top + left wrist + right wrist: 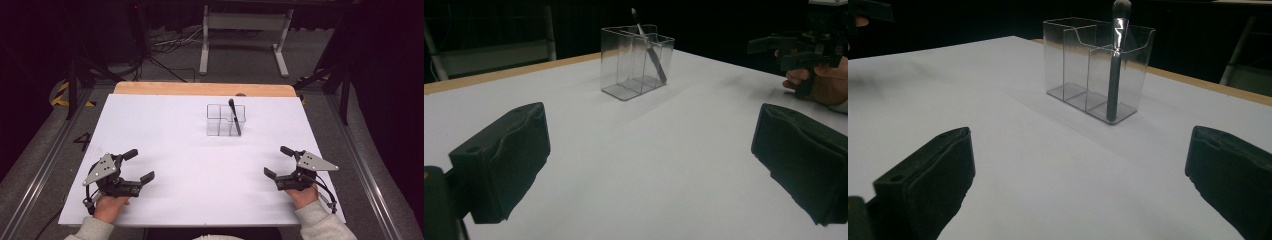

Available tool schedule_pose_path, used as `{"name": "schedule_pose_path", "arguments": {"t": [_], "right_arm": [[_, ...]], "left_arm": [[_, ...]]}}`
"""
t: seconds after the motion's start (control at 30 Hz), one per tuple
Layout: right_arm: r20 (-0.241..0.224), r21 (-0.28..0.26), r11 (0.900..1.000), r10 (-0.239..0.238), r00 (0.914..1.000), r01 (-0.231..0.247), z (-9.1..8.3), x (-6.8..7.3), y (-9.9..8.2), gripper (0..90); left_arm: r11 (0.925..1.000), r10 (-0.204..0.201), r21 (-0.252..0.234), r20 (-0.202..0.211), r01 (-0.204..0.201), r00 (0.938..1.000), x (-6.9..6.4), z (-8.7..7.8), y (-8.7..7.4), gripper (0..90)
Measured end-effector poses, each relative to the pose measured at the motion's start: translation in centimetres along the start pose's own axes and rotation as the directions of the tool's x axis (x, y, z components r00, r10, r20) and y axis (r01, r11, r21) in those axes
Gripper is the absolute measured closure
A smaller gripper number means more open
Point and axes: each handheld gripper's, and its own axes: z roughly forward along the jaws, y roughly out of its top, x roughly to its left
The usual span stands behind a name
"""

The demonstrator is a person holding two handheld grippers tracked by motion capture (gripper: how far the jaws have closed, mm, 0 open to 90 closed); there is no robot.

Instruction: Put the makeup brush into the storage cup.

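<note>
While both hands rest near table edge, left gripper (138, 165) and right gripper (280, 161) sit jaws wide apart, holding nothing. Clear plastic compartment organizer (226, 120) mid-table on white sheet (190, 165), dark slim brush (234, 116) leaning in right compartment.

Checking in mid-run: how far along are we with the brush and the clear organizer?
Done, by the look of it: the dark brush already stands leaning in the right-hand compartment of the clear organizer.

In hand: nothing. The left gripper and the right gripper both rest open near the table's front edge, away from the organizer.

Left: the other compartments look empty, but I see no other item waiting on the white surface.
</note>
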Motion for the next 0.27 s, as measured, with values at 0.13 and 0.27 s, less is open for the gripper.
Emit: {"name": "schedule_pose_path", "arguments": {"t": [0.13, 0.27], "right_arm": [[0.003, -0.002, 1.0, -0.001, 1.0, 0.001, -0.04, 0.04, 0.04, 0.3], [0.001, -0.003, 1.0, -0.007, 1.0, 0.007, -0.04, 0.13, 0.12, 0.3]], "left_arm": [[0.9999, -0.005, -0.014, -0.002, 0.005, 1.0, 0.11, -0.01, -0.09, 3.0], [0.9999, -0.007, -0.016, 0.0, 0.007, 1.0, 0.06, -0.07, -0.06, 3.0]]}}
